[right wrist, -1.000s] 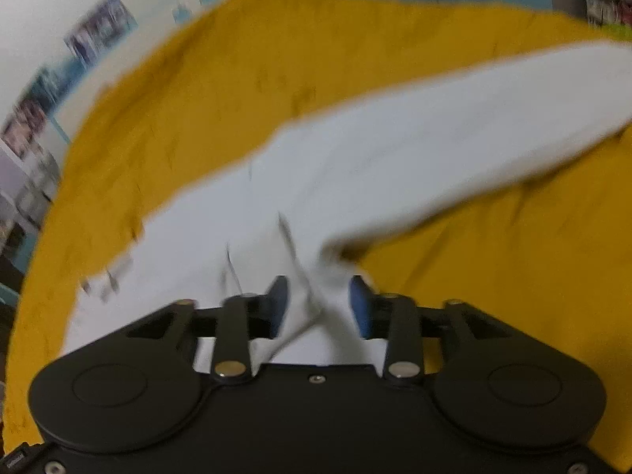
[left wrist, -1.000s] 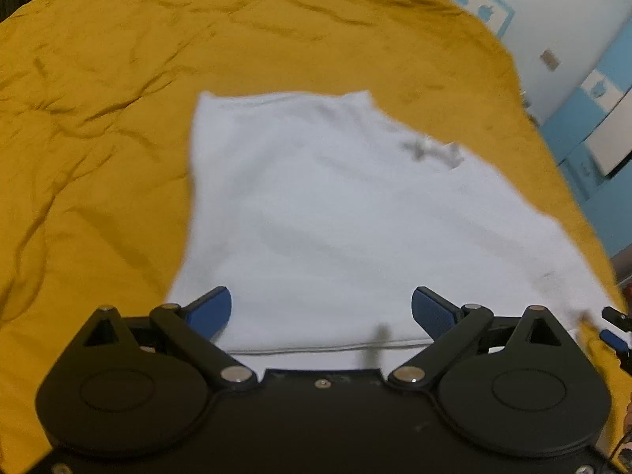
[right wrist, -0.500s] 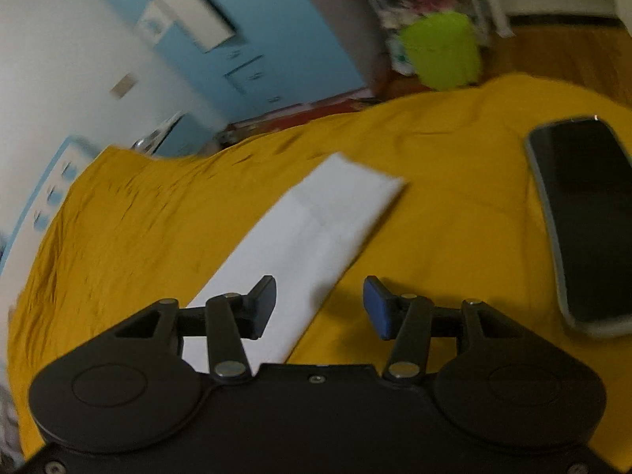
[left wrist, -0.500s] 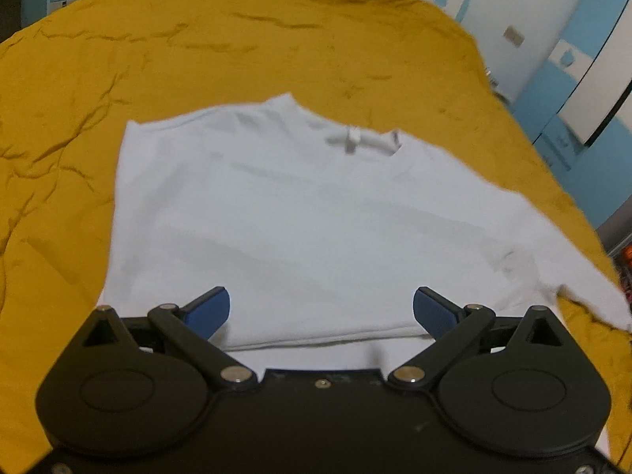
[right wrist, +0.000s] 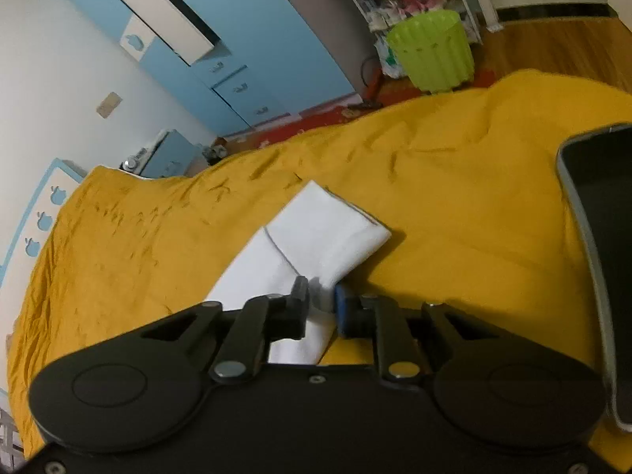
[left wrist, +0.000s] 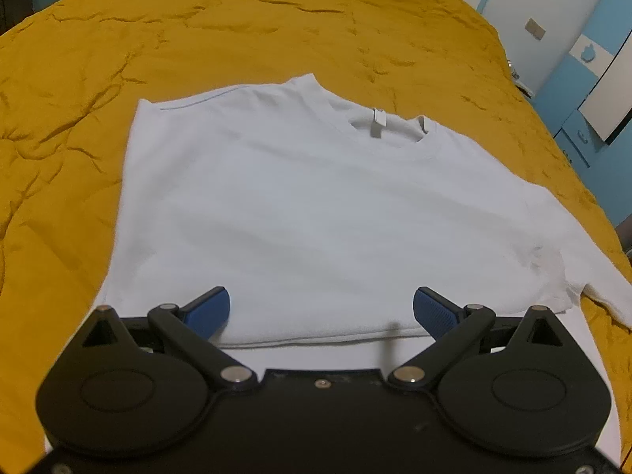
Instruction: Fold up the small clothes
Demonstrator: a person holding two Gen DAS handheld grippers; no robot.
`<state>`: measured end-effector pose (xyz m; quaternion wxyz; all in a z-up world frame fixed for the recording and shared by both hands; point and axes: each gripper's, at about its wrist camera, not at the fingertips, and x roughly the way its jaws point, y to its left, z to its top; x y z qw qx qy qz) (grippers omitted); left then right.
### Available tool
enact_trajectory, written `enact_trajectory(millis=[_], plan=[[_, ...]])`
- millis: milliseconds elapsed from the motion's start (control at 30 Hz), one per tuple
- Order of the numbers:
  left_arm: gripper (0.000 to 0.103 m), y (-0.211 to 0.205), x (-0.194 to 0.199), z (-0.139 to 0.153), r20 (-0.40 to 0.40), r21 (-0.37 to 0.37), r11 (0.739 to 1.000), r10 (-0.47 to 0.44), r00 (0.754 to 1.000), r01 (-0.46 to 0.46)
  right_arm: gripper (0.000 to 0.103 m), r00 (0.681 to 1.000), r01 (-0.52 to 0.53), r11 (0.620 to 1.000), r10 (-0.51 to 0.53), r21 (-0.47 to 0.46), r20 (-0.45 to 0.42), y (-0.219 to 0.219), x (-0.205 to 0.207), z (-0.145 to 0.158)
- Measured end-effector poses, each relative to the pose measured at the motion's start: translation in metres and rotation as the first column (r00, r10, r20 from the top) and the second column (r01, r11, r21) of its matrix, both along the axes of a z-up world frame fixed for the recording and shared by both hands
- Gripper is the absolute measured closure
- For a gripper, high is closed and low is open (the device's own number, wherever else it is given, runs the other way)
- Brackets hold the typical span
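Since a second ago, right gripper (right wrist: 320, 298) has swung off the shirt body toward the bed's edge; its jaws have just been closing and now pinch a fold of the white sleeve (right wrist: 316, 237) between the pads. Sleeve end lies flat on the yellow bedspread (right wrist: 454, 205) beyond the fingertips, cuff seam visible; the stretch nearer the camera is hidden under the gripper housing.

Left wrist view has steadied: blurred a second ago, sharp now. White shirt (left wrist: 316, 205) lies spread on the bedspread, collar and neck tag at the far side, hem nearest the camera. Left sleeve appears folded under or in; cannot tell which. Right sleeve runs out of frame at the right edge.

Left gripper (left wrist: 320, 308) jaws stand wide apart over the hem, nothing between the pads. Whether the fingertips touch the cloth cannot be made out. A second hem line shows just under the near edge; lower layer partly hidden by the housing.

Dark phone (right wrist: 592, 245) lies on the bedspread at the right of the right wrist view, cut off by the frame and the housing. Green bin (right wrist: 432, 51) on the floor past the bed, beside a shelf rack of blurred items. Blue cabinet (right wrist: 252, 51) along the wall.
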<state>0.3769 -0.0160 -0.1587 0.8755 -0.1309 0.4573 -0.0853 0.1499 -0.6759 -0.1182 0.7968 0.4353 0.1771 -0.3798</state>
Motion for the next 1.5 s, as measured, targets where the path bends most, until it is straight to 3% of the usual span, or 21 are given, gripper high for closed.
enact_trajectory(millis=[200,333,433,500,633,700,767,800,867,933,1000,1100,1200,1233,1300,1400,1500], plan=[[0.0,0.011,-0.008,0.018,0.039,-0.013,1.0,0.008,0.999,-0.008,0.095,0.982,-0.148,0.977,0.163,-0.152,0.092,0.043,0.013,0.067],[0.0,0.027,-0.018,0.029,0.062,-0.036,0.999,0.025,0.998,-0.023,0.095,0.918,-0.298,0.924,0.346,-0.239,0.194,0.108,0.035,0.123],[0.0,0.041,-0.025,0.035,0.072,-0.057,0.997,0.047,0.996,-0.043,0.095,0.821,-0.442,0.846,0.516,-0.299,0.246,0.176,0.059,0.154],[0.0,0.053,-0.031,0.037,0.076,-0.073,0.996,0.063,0.995,-0.058,0.095,0.73,-0.548,0.772,0.629,-0.321,0.268,0.233,0.08,0.166],[0.0,0.075,-0.04,0.039,0.08,-0.102,0.991,0.096,0.992,-0.088,0.095,0.533,-0.732,0.604,0.796,-0.314,0.288,0.35,0.117,0.162],[0.0,0.086,-0.042,0.038,0.074,-0.115,0.988,0.115,0.991,-0.107,0.094,0.456,-0.796,0.531,0.841,-0.29,0.289,0.401,0.131,0.148],[0.0,0.095,-0.045,0.036,0.064,-0.126,0.984,0.135,0.989,-0.126,0.088,0.371,-0.868,0.436,0.887,-0.238,0.274,0.454,0.142,0.126],[0.0,0.099,-0.046,0.035,0.061,-0.133,0.982,0.142,0.988,-0.133,0.075,0.341,-0.894,0.397,0.903,-0.207,0.261,0.472,0.146,0.114],[0.0,0.104,-0.047,0.033,0.053,-0.143,0.979,0.154,0.987,-0.145,0.055,0.311,-0.926,0.348,0.923,-0.148,0.227,0.496,0.145,0.093],[0.0,0.106,-0.048,0.032,0.052,-0.152,0.977,0.158,0.986,-0.149,0.055,0.302,-0.935,0.333,0.928,-0.124,0.219,0.495,0.141,0.083],[0.0,0.104,-0.046,0.031,0.055,-0.16,0.976,0.156,0.986,-0.146,0.055,0.325,-0.927,0.354,0.922,-0.122,0.209,0.48,0.134,0.079],[0.0,0.096,-0.039,0.027,0.054,-0.162,0.976,0.153,0.987,-0.143,0.055,0.397,-0.897,0.414,0.909,-0.158,0.128,0.432,0.125,0.079],[0.0,0.087,-0.03,0.025,0.057,-0.175,0.974,0.155,0.986,-0.143,0.055,0.496,-0.849,0.484,0.868,-0.21,-0.003,0.379,0.116,0.069],[0.0,0.083,-0.024,0.023,0.045,-0.185,0.973,0.151,0.987,-0.141,0.055,0.538,-0.827,0.517,0.841,-0.22,-0.048,0.359,0.112,0.066],[0.0,0.078,-0.011,0.014,0.003,-0.199,0.968,0.155,0.988,-0.151,0.055,0.594,-0.796,0.565,0.799,-0.215,-0.099,0.325,0.104,0.059],[0.002,0.072,0.004,-0.001,-0.033,-0.217,0.963,0.159,0.987,-0.163,0.055,0.649,-0.758,0.622,0.748,-0.196,-0.138,0.286,0.097,0.05],[0.013,0.068,0.016,-0.016,-0.089,-0.275,0.945,0.155,0.984,-0.174,0.055,0.651,-0.759,0.628,0.739,-0.172,-0.174,0.265,0.082,0.034]])
